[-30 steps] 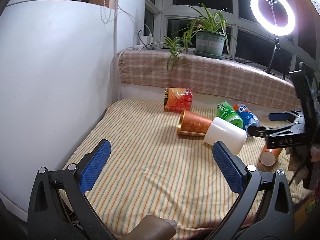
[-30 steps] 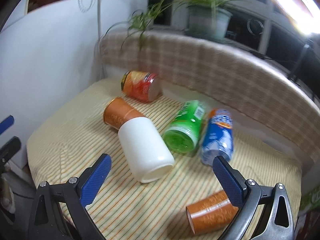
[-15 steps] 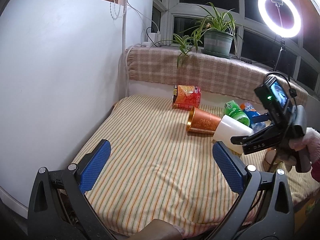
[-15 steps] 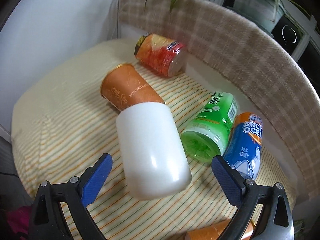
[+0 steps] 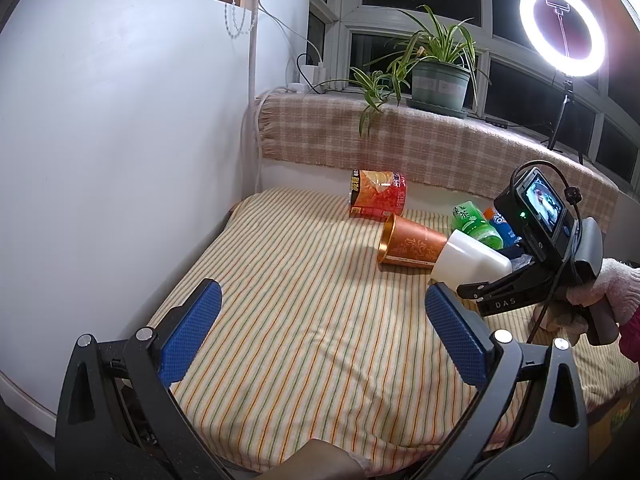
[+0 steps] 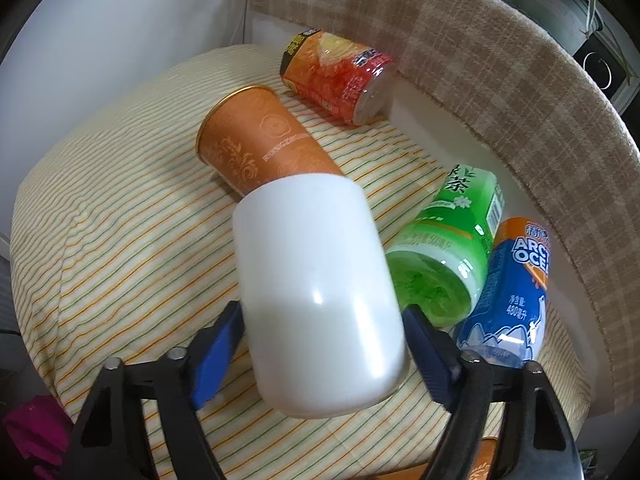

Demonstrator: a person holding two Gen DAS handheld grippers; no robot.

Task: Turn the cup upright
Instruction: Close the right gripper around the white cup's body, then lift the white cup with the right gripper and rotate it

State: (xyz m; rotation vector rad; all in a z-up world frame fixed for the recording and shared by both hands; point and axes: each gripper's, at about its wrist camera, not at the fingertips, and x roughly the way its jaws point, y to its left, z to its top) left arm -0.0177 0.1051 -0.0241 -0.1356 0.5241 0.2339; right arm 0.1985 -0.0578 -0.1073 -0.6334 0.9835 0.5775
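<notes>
A white cup (image 6: pixel 316 292) lies on its side on the striped cloth, its closed base toward the right wrist camera. My right gripper (image 6: pixel 324 344) has closed in around the cup's base end, its blue pads (image 6: pixel 218 342) against both sides. In the left wrist view the white cup (image 5: pixel 472 258) lies at the right with my right gripper (image 5: pixel 512 294) at it. My left gripper (image 5: pixel 320 336) is open and empty above the near part of the cloth.
An orange paper cup (image 6: pixel 260 140) lies touching the white cup's far end. A red-orange can (image 6: pixel 336 76), a green bottle (image 6: pixel 448 256) and a blue can (image 6: pixel 516 288) lie on their sides. A plaid-covered ledge (image 5: pixel 420 148) runs behind. A white wall (image 5: pixel 120 160) stands left.
My right gripper moved forward onto the white cup and its fingers closed in on the cup's base end. The left gripper drew back and stayed open.
</notes>
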